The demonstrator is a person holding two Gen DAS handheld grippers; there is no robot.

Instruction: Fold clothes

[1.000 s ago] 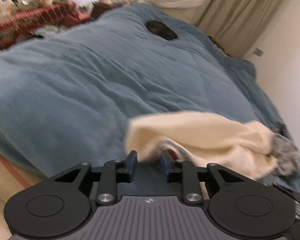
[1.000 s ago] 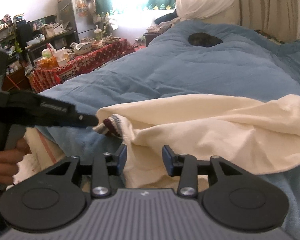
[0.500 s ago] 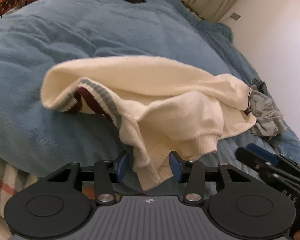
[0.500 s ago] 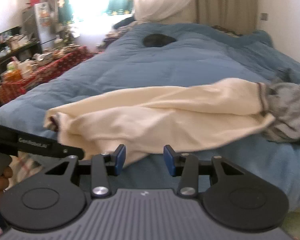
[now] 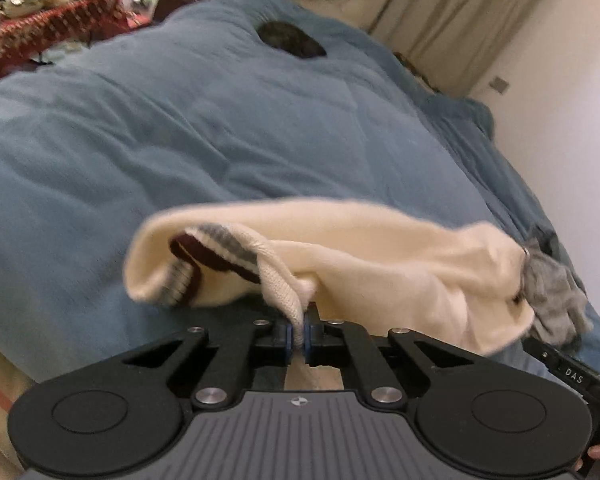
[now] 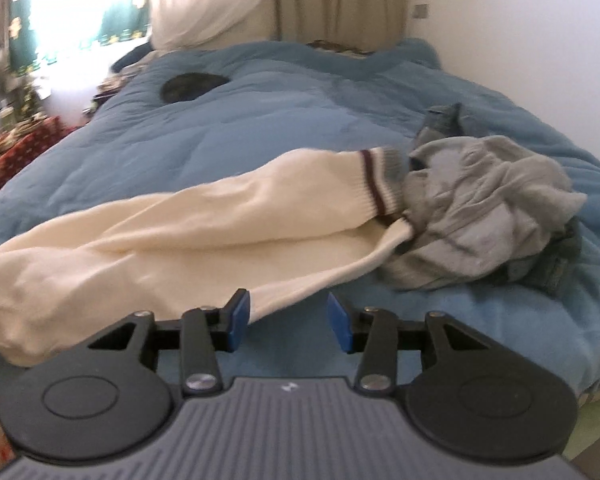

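Note:
A cream knit sweater (image 5: 364,248) with maroon and grey striped ribbing lies bunched on the blue duvet (image 5: 180,140). My left gripper (image 5: 298,338) is shut on a ribbed edge of the sweater, which hangs pinched between the blue pads. In the right wrist view the sweater (image 6: 172,240) stretches from the left edge to its striped cuff (image 6: 380,184). My right gripper (image 6: 288,320) is opening just in front of the sweater's lower edge; nothing is between its fingers. Part of the right gripper shows at the lower right of the left wrist view.
A crumpled grey garment (image 6: 488,208) and a denim piece (image 6: 444,118) lie beside the cuff on the right. A dark round patch (image 6: 192,86) sits far up the duvet. Curtains (image 6: 340,0) and a white wall stand behind; a cluttered red-clothed table (image 5: 48,36) is at left.
My left gripper has closed on the sweater's ribbed edge. The right gripper has swung right along the sweater, bringing the cuff and grey garment into view, and widened slightly.

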